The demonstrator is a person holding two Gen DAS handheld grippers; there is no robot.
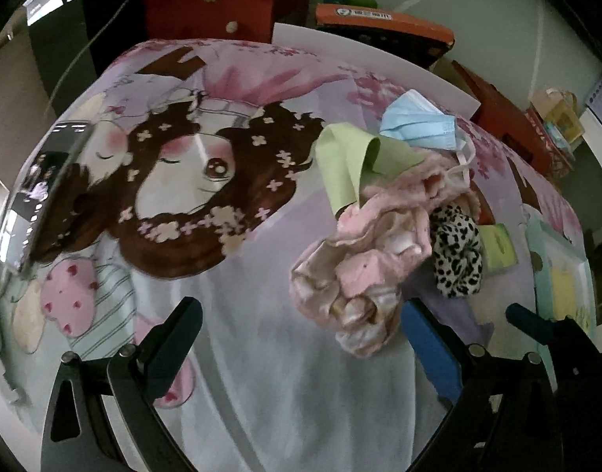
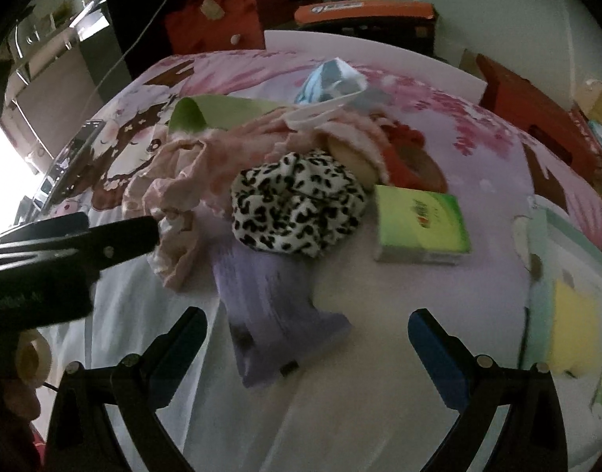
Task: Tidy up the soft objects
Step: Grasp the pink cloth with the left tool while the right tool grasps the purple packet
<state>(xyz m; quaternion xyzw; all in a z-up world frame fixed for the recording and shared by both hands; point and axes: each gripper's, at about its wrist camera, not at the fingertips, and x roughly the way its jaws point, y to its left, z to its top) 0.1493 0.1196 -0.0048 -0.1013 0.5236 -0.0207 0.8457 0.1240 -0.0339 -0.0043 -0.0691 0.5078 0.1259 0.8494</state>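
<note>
A pile of soft things lies on the cartoon-print sheet [image 1: 206, 181]. A pink crumpled cloth [image 1: 364, 267] is nearest my left gripper [image 1: 301, 326], which is open just in front of it. Behind lie a green cloth [image 1: 348, 157], a blue face mask [image 1: 419, 122] and a leopard-print cloth [image 1: 456, 251]. In the right wrist view my right gripper [image 2: 307, 334] is open over a purple cloth [image 2: 269, 306]. The leopard-print cloth [image 2: 297, 204] and the pink cloth [image 2: 179, 196] lie beyond it. The left gripper [image 2: 143, 232] reaches in from the left, touching the pink cloth.
A green box [image 2: 419, 224] lies right of the leopard cloth. A red object [image 2: 411, 157] sits behind it. Red bags [image 2: 218, 19] and an orange box [image 2: 364, 11] stand beyond the far edge. A tape roll [image 2: 31, 358] lies at lower left.
</note>
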